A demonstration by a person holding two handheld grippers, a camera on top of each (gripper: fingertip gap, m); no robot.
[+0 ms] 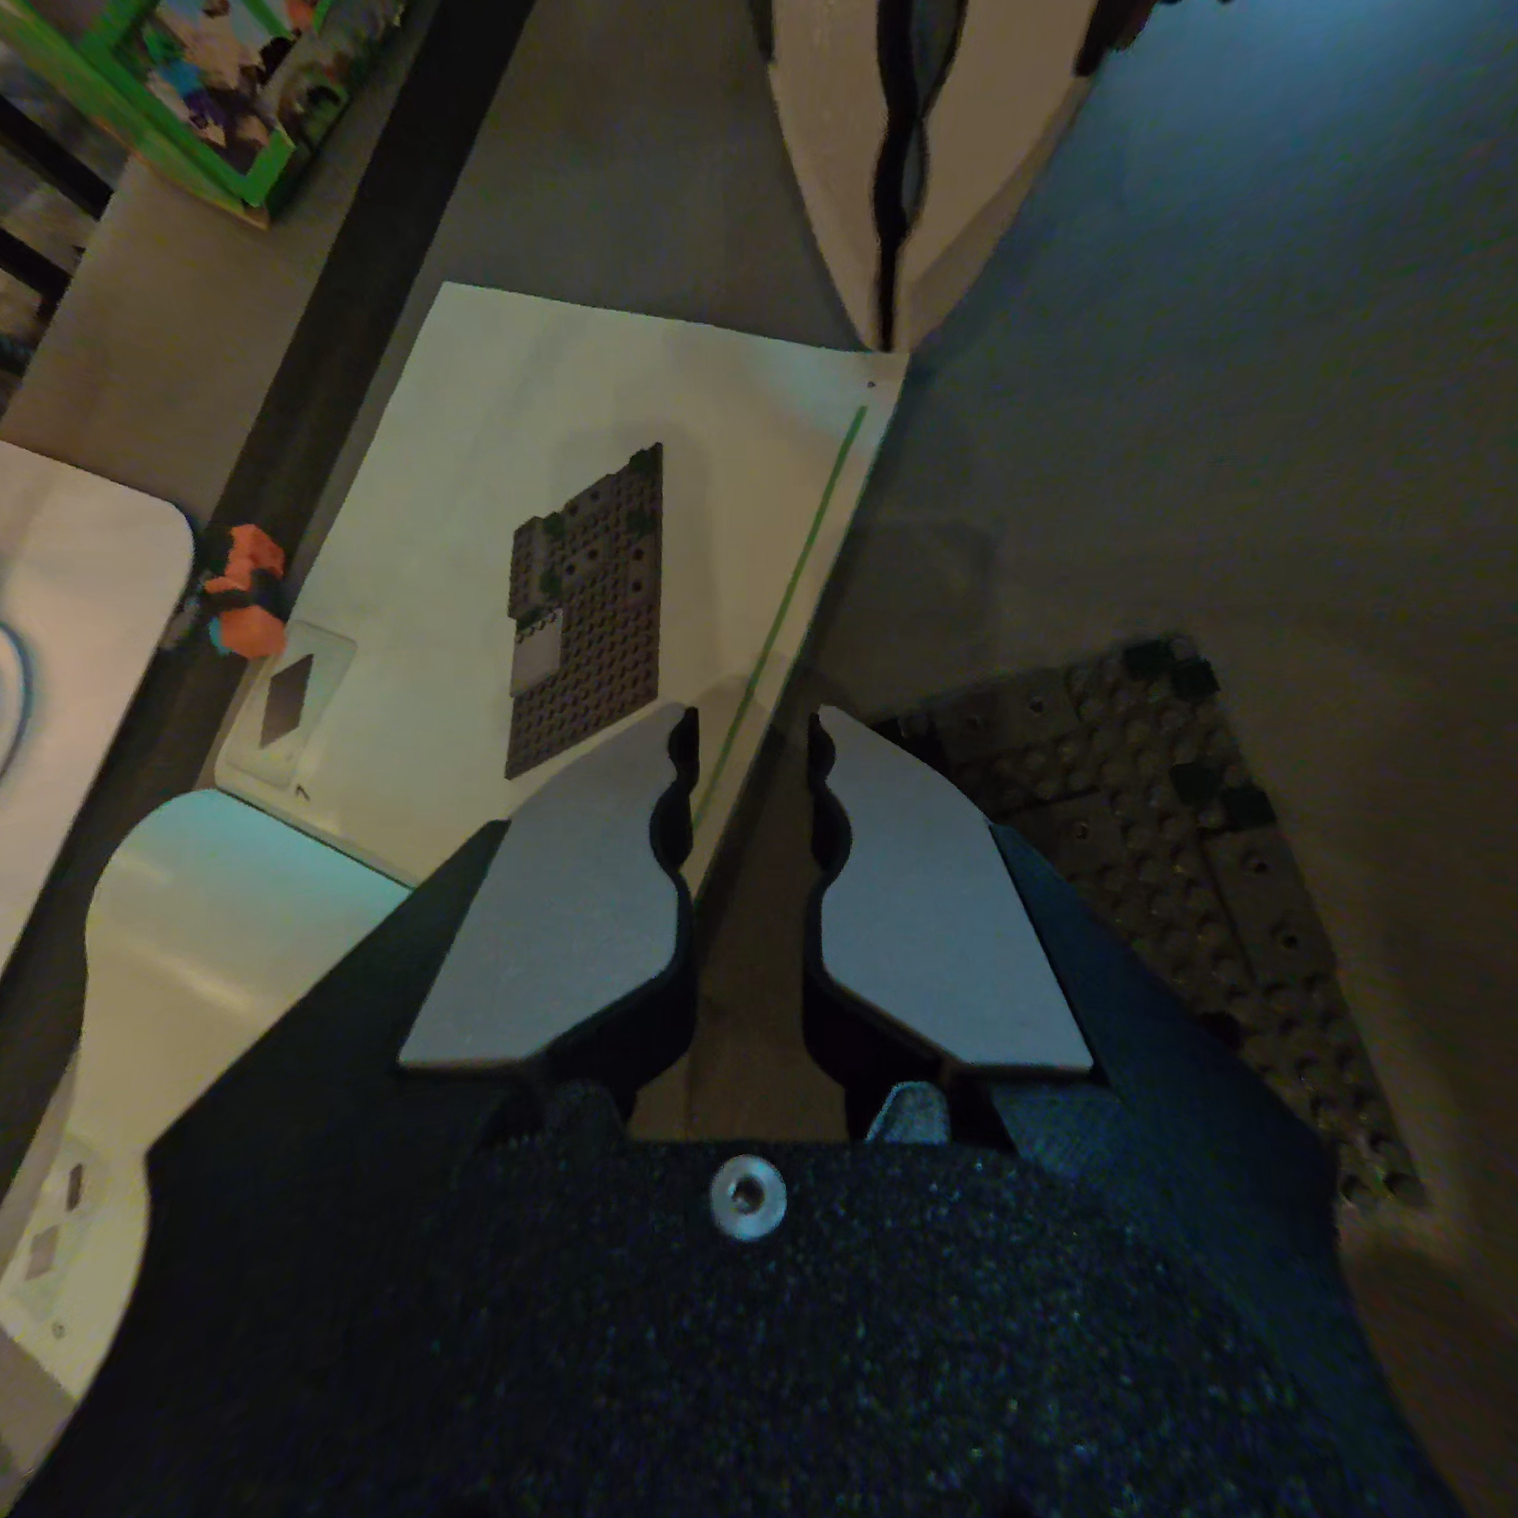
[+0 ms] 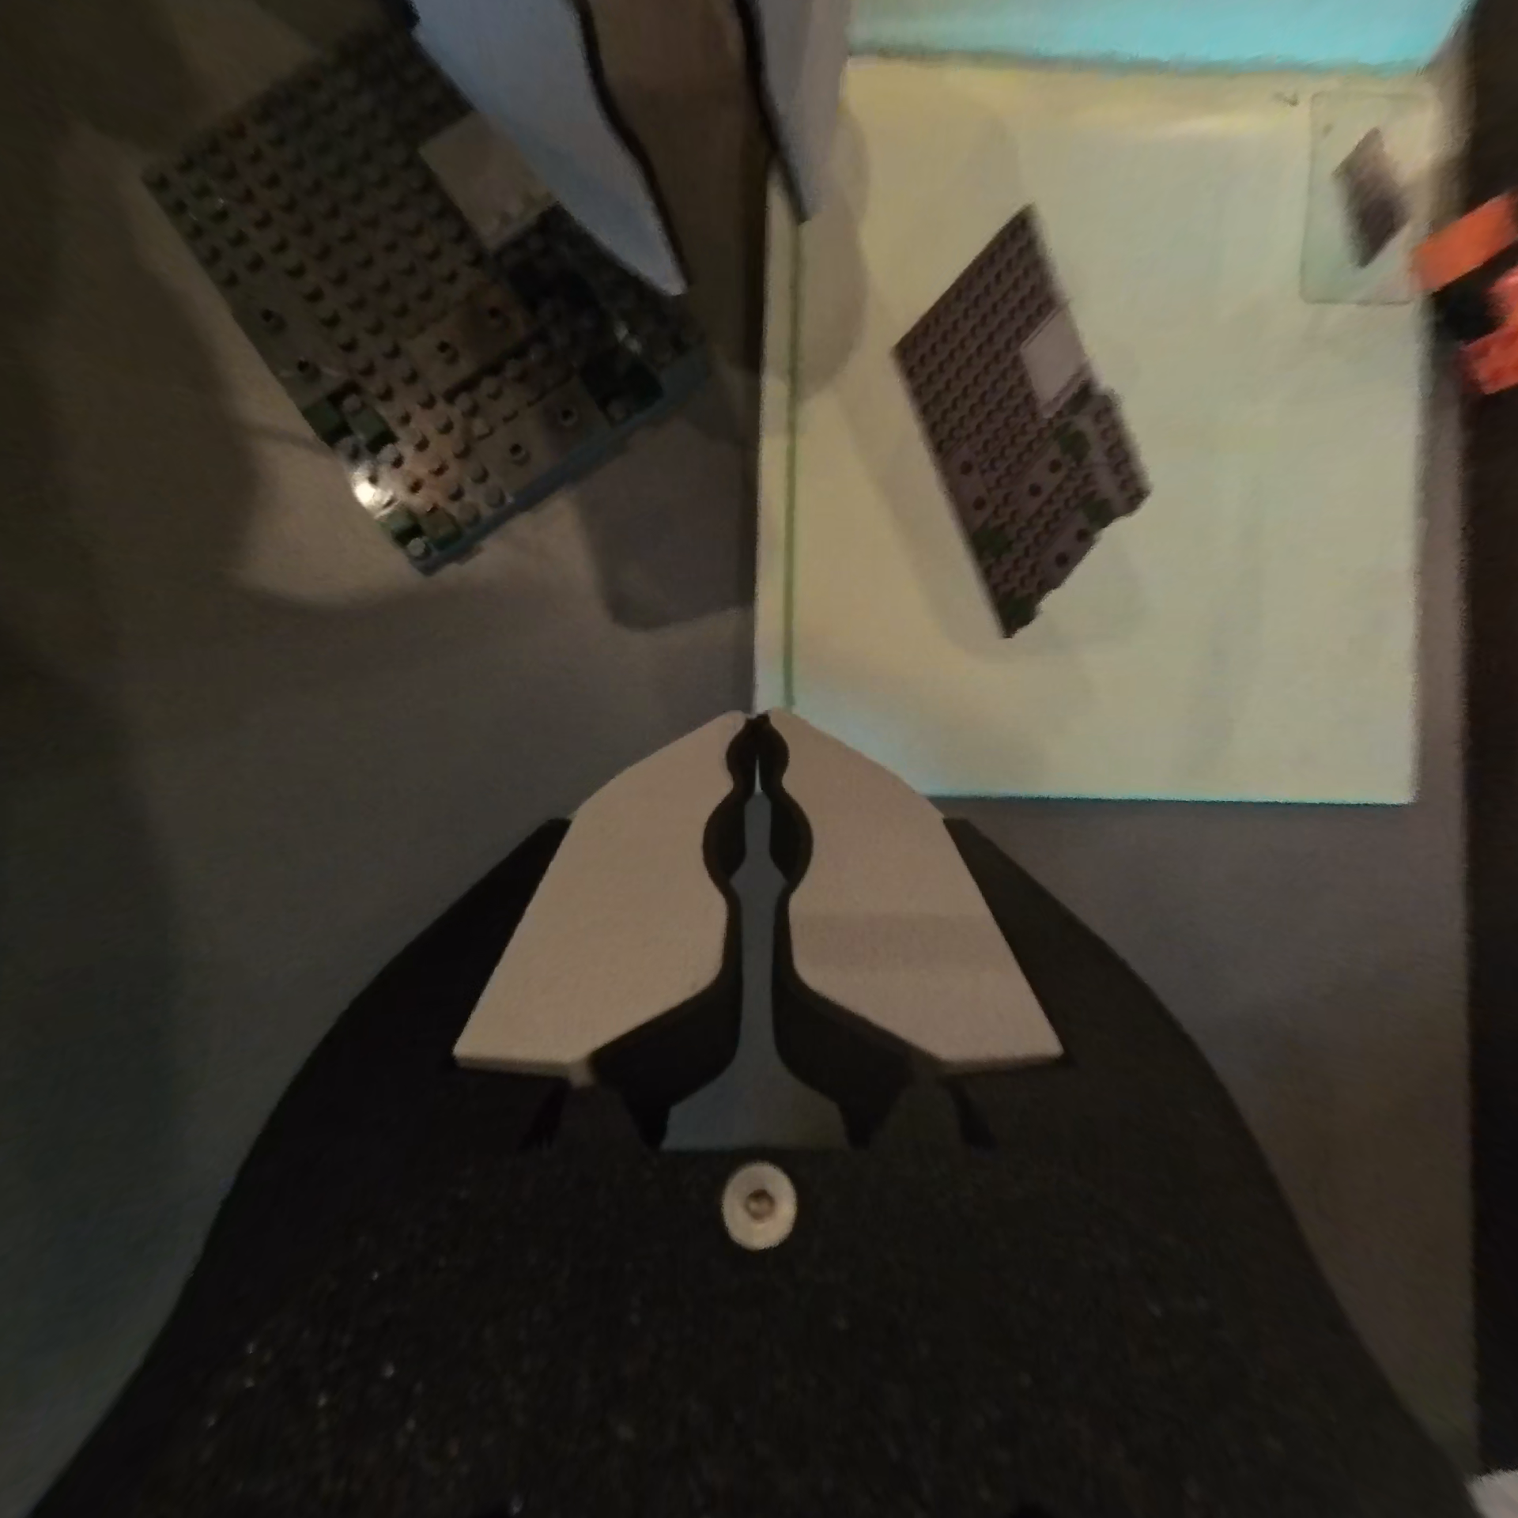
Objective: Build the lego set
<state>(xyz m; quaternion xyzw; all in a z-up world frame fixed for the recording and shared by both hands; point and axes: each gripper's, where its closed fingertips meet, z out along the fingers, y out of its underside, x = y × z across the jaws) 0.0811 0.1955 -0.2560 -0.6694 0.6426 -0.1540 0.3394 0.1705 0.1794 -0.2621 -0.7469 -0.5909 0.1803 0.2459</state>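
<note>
Lego baseplate of dark grey studded plastic [image 2: 394, 328], with a few dark green pieces along one end, lies flat on the grey worktop [image 2: 328, 739], just beside the open pale instruction booklet [image 2: 1150, 657] that serves as my landmark. Printed on the booklet's page is a picture of the same grey plate [image 2: 1023, 427]. My right gripper [image 2: 757, 727] hovers at the booklet's near corner, its grey fingers [image 2: 649, 903] pressed together at the tips with nothing visible between them. My left gripper [image 1: 754, 723] hangs over the booklet's green-lined edge [image 1: 780, 608], its fingers [image 1: 567, 920] a narrow gap apart and empty; from this side the baseplate [image 1: 1150, 862] sits just off the booklet's edge, partly behind the fingers. An orange and black brick figure [image 1: 245, 604] stands at the booklet's far side, on a dark strip of the worktop. Beyond it rests a green-bordered cardboard box [image 1: 205, 98]. A white sheet with wavy black lines [image 1: 862, 164] lies past the booklet's top corner.
</note>
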